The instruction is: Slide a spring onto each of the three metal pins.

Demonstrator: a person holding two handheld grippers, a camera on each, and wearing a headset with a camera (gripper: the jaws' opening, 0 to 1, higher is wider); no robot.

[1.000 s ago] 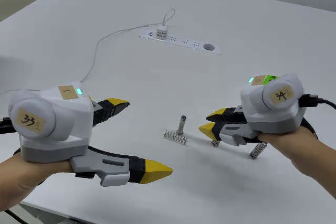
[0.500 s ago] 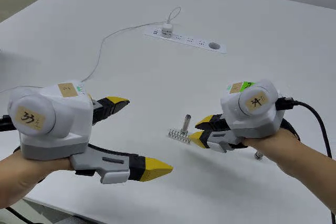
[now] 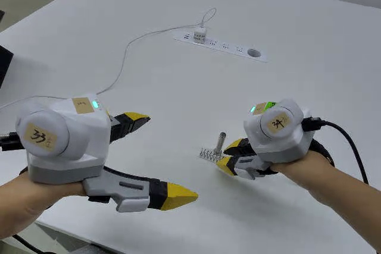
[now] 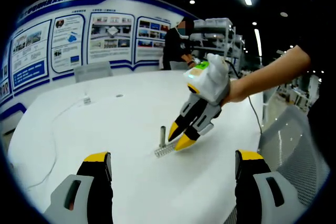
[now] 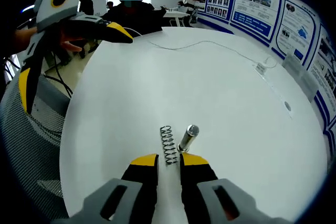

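At upper centre of my head view I see a long white power strip lying flat on the white tabletop. A small white plug adapter sits at its left end, and a thin white cable trails down-left. My left gripper view has blue-trimmed wall display boards at upper left, and a dark-clothed person stands beyond the table.

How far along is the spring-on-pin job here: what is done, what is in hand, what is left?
Done: nothing I can confirm; the upright pin is bare. In hand: the right gripper, jaws slightly apart, sits at the end of the spring lying beside that pin, seemingly not yet gripped. The left gripper hangs open, apart. Left: grip the spring and slide it on, then the other pins.
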